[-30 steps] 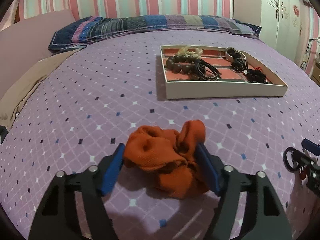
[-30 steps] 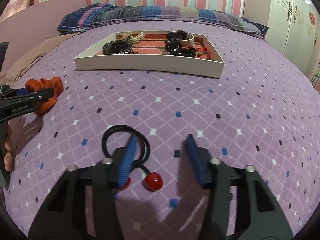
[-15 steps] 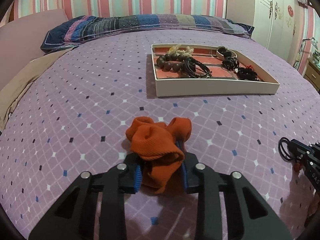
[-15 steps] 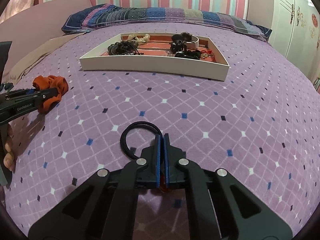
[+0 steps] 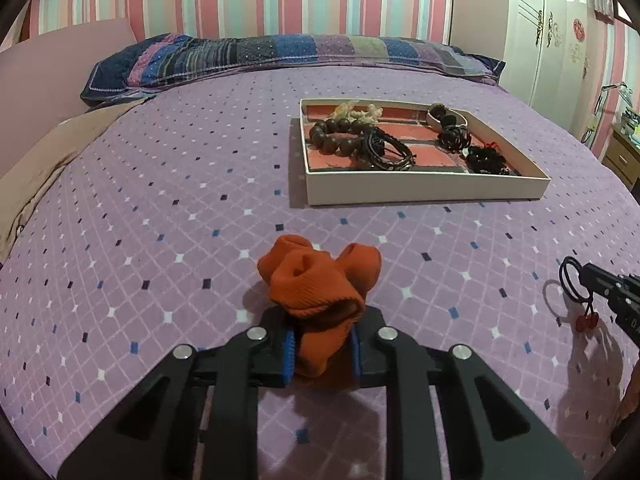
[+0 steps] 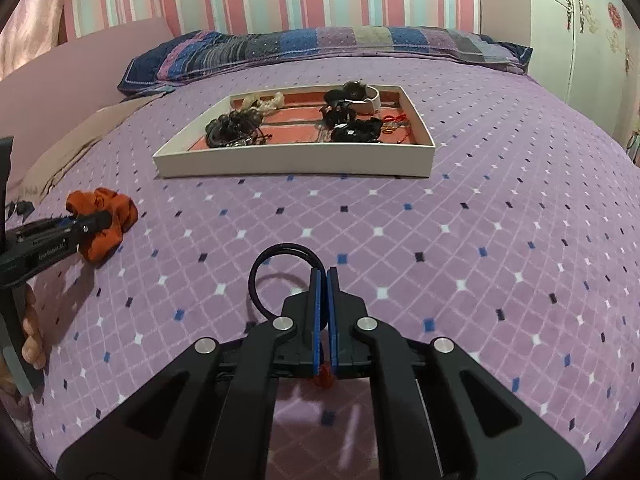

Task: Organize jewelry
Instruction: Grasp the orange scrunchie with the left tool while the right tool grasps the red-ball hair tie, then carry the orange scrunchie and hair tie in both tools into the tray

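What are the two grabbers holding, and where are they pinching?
The left gripper, jaws just closing, pinches the orange scrunchie by its near folds. The right gripper pinches the black hair tie near its red beads.

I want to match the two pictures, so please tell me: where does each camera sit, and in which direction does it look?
Left wrist: on the left gripper, looking down along its fingers, whose jaws have just been closing on the orange scrunchie; the tray lies beyond.
Right wrist: on the right gripper, shut on the black hair tie; a hand shows at left.
Shared: tray, scrunchie, hair tie, bedspread, pillow.
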`<move>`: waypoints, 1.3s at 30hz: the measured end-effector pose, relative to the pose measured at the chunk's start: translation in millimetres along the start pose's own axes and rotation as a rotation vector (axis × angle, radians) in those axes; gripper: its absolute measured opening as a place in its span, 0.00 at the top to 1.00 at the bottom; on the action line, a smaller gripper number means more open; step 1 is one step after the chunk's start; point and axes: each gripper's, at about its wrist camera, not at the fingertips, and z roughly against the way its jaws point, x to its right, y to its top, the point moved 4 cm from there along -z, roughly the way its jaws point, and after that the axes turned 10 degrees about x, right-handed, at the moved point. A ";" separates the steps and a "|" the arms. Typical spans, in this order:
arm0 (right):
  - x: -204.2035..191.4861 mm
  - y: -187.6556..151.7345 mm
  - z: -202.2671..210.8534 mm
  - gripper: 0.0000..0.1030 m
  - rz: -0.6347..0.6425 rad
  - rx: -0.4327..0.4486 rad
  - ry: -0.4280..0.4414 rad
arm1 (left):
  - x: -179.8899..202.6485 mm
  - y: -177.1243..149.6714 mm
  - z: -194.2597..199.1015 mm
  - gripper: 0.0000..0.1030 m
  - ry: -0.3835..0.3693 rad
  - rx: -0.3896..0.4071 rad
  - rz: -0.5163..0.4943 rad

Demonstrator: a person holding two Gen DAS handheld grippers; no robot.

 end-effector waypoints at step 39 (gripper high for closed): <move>38.3 146.5 -90.6 0.96 -0.040 0.091 -0.017 | 64.9 123.1 -78.5 0.82 -0.042 0.052 0.035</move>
